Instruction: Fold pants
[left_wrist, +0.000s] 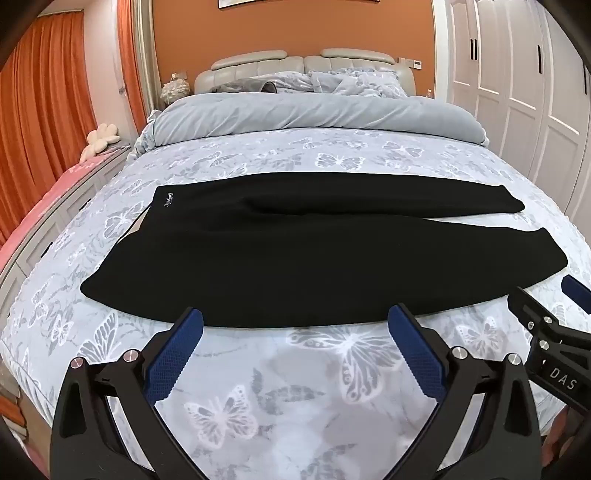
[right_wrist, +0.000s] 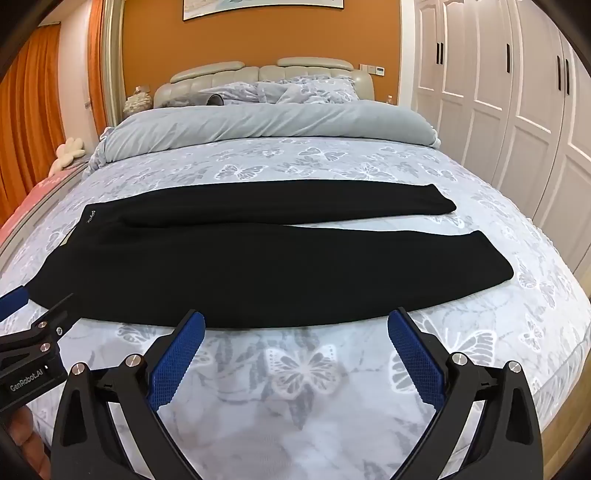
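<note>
Black pants (left_wrist: 280, 258) (right_wrist: 258, 266) lie flat across the bed, waistband at the left, both legs running to the right with a narrow gap between them. My left gripper (left_wrist: 295, 317) hangs open just short of the pants' near edge, nothing between its blue pads. My right gripper (right_wrist: 295, 319) is also open and empty, above the near edge further right along the leg. Each gripper shows at the edge of the other's view: the right one (left_wrist: 546, 317), the left one (right_wrist: 33, 317).
The bed (left_wrist: 314, 387) has a grey butterfly-print sheet, with a rolled grey duvet (left_wrist: 314, 114) and pillows near the headboard. White wardrobe doors (right_wrist: 517, 92) stand on the right, orange curtains (left_wrist: 44, 92) and a low bench on the left.
</note>
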